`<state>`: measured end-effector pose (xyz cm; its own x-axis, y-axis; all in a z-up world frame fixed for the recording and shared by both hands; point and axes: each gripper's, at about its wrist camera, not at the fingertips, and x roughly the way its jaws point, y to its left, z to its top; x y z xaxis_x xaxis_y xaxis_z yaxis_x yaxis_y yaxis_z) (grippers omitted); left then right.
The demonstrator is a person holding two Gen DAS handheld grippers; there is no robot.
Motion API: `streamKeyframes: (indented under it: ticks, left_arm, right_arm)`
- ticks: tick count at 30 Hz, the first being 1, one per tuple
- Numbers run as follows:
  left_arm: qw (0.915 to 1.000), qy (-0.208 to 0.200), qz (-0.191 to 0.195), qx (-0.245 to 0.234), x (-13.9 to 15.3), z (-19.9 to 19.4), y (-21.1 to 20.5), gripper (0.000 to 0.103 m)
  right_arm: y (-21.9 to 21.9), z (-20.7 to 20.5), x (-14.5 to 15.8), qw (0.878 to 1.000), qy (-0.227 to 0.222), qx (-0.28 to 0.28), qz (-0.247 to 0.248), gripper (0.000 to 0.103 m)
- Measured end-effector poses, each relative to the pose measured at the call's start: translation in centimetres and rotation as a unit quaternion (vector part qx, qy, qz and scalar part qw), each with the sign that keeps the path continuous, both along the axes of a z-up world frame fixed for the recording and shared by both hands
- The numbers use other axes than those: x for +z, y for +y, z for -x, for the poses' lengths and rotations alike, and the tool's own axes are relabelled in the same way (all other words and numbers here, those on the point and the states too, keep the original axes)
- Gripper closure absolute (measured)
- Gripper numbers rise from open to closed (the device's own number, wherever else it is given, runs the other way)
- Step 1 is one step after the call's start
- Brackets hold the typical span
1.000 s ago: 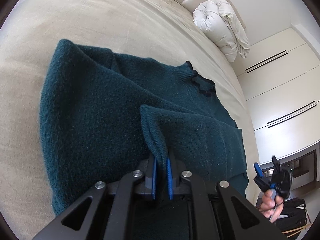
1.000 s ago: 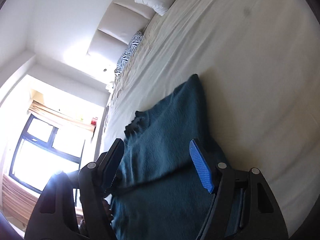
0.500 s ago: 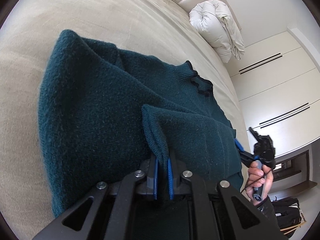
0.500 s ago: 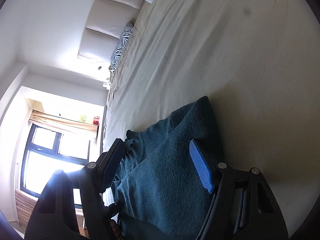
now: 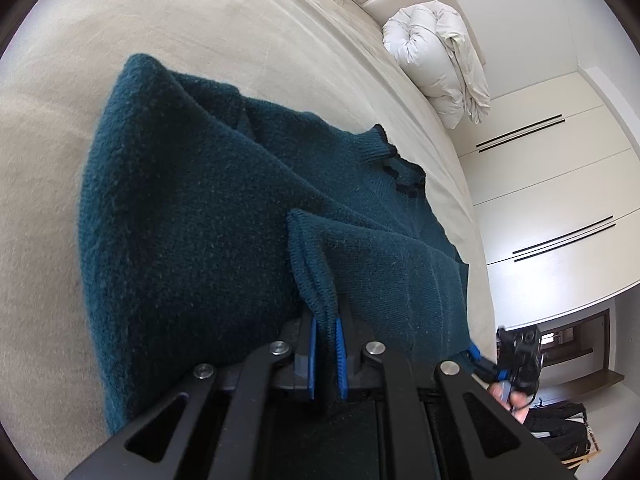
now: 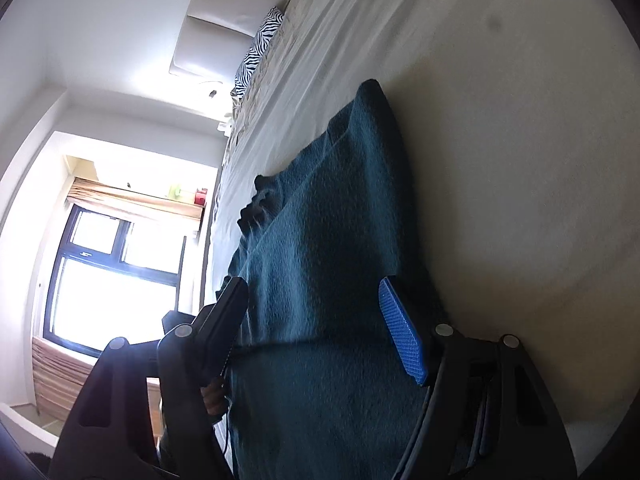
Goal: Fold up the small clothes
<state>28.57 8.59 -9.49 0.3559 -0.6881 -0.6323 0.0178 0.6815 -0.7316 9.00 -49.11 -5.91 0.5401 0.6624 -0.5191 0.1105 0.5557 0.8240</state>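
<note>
Pinching the ribbed hem of the one teal sweater [image 5: 192, 216] between its closed blue pads, our left gripper [image 5: 325, 354] sat at the garment's bottom edge, and the sweater's long axis ran away from it toward the collar [image 5: 394, 164] across the bed [image 5: 200, 20]. Our right gripper [image 6: 320, 320] stood wide open astride the sweater's other hem corner, holding nothing, though whether its fingers touched the knit we could not tell. We counted one sweater, two grippers, both at the hem end.
</note>
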Motion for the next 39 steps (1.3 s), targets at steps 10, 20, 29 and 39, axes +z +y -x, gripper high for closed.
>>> streamKeyframes:
  ticks: [10, 20, 29, 39]
  left_arm:
    - [0.9928, -0.059, -0.022, 0.102, 5.5, 9.0, 8.1, 0.044]
    - [0.9943, -0.038, -0.002, 0.1, 3.8, 21.4, 8.4, 0.043]
    - [0.9963, -0.027, 0.007, 0.082, 3.1, 23.5, 6.9, 0.043]
    - [0.9954, -0.032, -0.023, 0.087, 3.6, 25.2, 6.3, 0.035]
  right_arm:
    - [-1.4, 7.6, 2.7, 0.999, -0.005, -0.042, 0.033, 0.035]
    - [1.4, 5.4, 0.2, 0.996, 0.017, -0.088, -0.016, 0.035]
    - [-1.7, 4.3, -1.1, 0.985, 0.011, -0.17, -0.037, 0.035]
    - [-1.2, 6.1, -0.1, 0.987, -0.004, -0.157, -0.033, 0.035]
